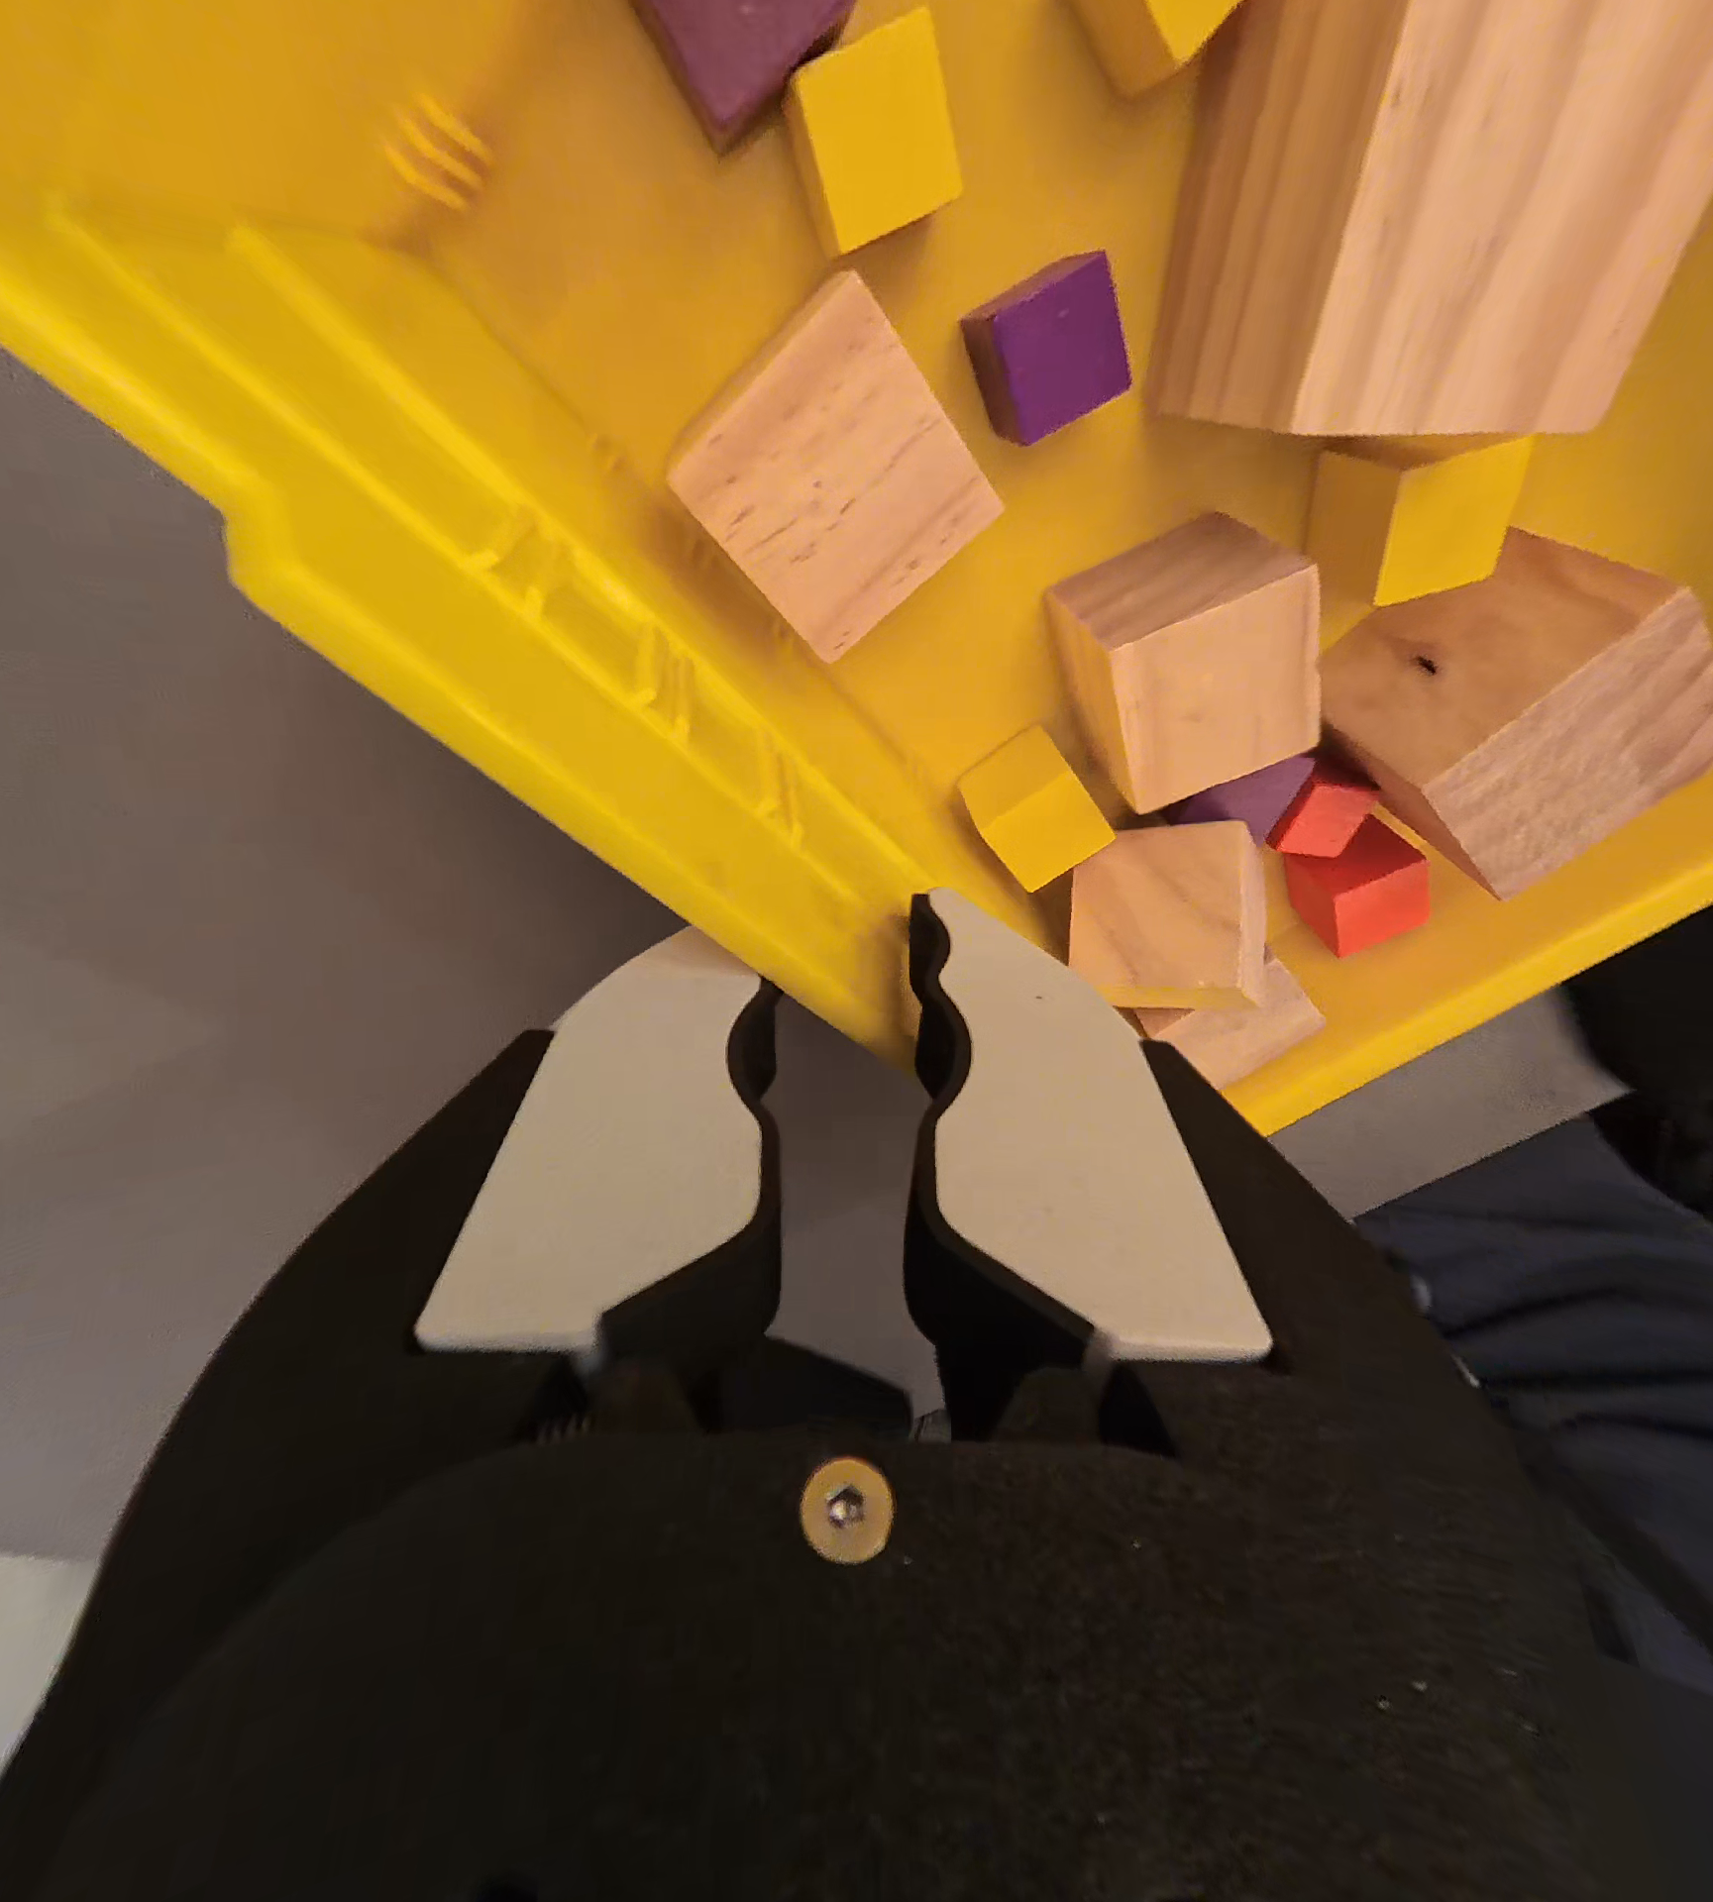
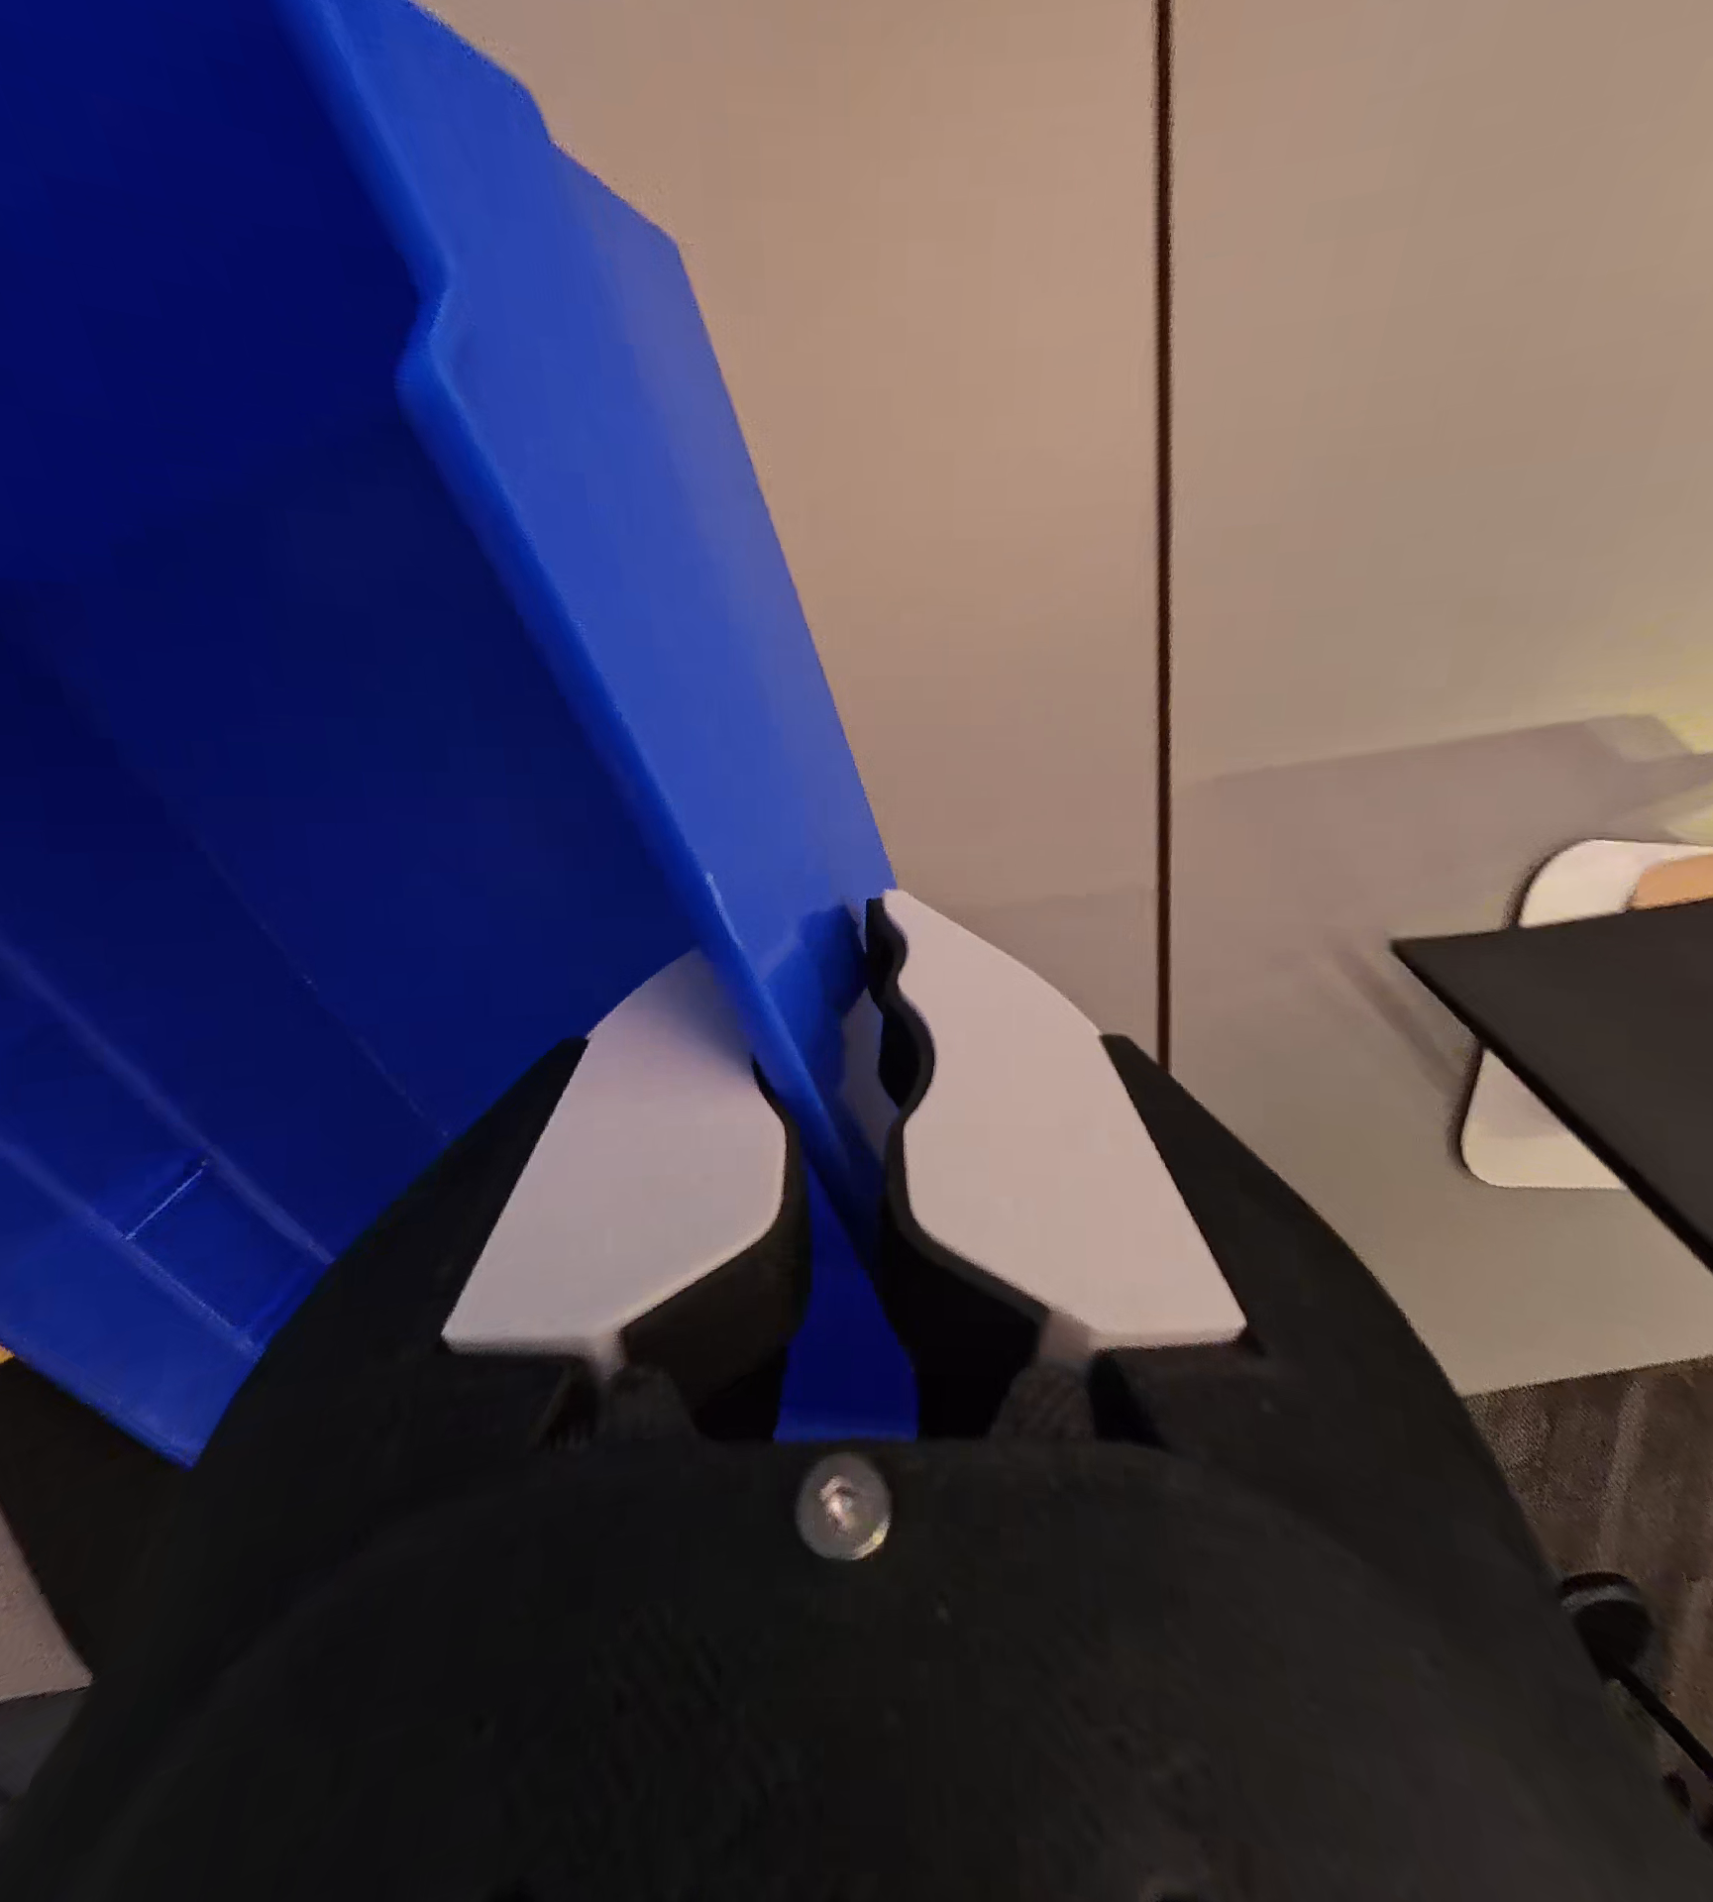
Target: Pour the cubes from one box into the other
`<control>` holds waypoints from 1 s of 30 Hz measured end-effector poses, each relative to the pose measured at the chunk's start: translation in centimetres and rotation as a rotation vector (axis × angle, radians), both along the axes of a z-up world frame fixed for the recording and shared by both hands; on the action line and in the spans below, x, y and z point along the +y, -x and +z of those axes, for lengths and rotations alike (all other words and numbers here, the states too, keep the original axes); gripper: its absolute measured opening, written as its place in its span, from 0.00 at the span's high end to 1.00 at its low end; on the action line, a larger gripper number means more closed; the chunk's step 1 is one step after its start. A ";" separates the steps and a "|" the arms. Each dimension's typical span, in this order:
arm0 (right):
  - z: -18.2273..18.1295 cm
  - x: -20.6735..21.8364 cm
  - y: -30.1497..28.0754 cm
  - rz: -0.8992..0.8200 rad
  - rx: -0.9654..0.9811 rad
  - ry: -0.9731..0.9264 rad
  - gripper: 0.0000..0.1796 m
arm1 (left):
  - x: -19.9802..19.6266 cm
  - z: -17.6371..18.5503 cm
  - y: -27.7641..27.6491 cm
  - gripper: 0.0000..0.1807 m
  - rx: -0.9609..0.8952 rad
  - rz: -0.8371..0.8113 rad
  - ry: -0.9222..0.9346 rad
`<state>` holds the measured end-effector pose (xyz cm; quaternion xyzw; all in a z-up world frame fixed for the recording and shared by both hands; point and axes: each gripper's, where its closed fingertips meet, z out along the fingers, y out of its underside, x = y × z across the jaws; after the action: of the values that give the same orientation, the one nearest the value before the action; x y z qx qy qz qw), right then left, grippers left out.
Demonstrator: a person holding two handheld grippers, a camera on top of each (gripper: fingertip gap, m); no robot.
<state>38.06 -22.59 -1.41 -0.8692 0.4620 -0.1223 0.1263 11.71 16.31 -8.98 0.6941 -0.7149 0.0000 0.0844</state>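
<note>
Nearest in the left wrist view, the left gripper (image 1: 836,952) is clamped on the rim of the yellow box (image 1: 543,576), one finger outside the wall and the other inside. The box sits tilted across the upper part of the view, its open inside facing the camera. Just beyond the fingers, plain wooden cubes (image 1: 1186,659), small yellow cubes (image 1: 1032,808) and red cubes (image 1: 1351,885) are heaped against the near wall and corner, touching one another. Farther in lie a purple cube (image 1: 1047,345) and another yellow cube (image 1: 878,129) apart on the box floor, and a large wooden block (image 1: 1449,226) near the top right. Raised moulded lines mark the box wall, but no readable writing or brand shows. Dark fabric (image 1: 1593,1317) shows at the lower right.

Likewise, in the right wrist view the right gripper (image 2: 816,988) is closed on the edge of the blue box (image 2: 265,618), the wall pinched between its fingers. The blue box is tipped, filling the left half of the view; only its outer side shows, so its contents cannot be seen. Beyond, to the right, a black panel (image 2: 1655,1050) juts in, with a pale wall (image 2: 1449,412) behind. No labels are legible here.
</note>
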 end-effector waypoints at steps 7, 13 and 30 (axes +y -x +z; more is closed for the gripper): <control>-1.7 5.2 0.7 0.020 0.083 -0.061 0.95 | 9.5 0.1 7.2 0.89 0.030 0.104 -0.046; -3.9 10.3 2.4 0.048 0.186 -0.140 0.95 | 17.2 0.1 13.2 0.92 -0.013 0.241 -0.046; -10.3 16.3 6.8 0.046 0.378 -0.114 0.97 | 28.6 0.4 23.0 0.95 -0.159 0.400 -0.027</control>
<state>31.29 -6.32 -11.71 -0.8785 0.4637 0.0721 0.0891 -11.30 44.87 -8.58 0.8209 -0.5674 0.0622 0.0167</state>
